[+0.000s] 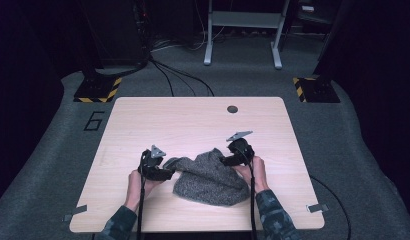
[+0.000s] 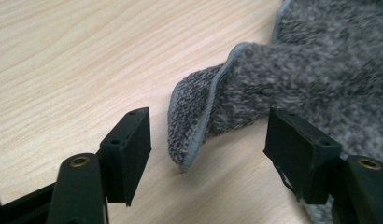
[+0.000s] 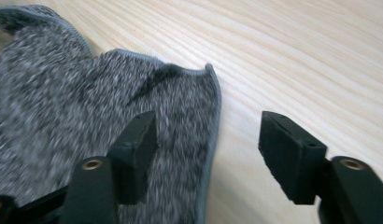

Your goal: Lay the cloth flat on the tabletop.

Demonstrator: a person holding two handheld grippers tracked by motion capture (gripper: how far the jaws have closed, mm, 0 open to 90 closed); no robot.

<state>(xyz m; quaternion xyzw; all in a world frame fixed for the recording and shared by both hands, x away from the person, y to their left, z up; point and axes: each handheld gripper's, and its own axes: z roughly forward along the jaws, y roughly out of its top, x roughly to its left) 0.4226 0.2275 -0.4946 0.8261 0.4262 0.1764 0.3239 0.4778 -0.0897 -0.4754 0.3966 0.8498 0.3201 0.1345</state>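
Bench (image 1: 193,120) of pale wood grain with rounded corners stands on grey carpet in a dark room. A round grommet hole (image 1: 232,109) sits near its far edge. On the floor beyond are two black bases with yellow-and-black hazard striping (image 1: 95,90), cables (image 1: 180,75) running between them, a grey metal frame (image 1: 243,30), and the figure 6 (image 1: 94,120) marked left of the bench.

A speckled grey cloth (image 1: 211,177) with a lighter hemmed border lies rumpled on the near half of the bench, between the two grippers. The left gripper (image 2: 208,144) has its fingers apart on either side of a folded corner of the cloth, not touching it. The right gripper (image 3: 208,140) also has its fingers spread, one over the cloth and one over bare wood, straddling the hem.
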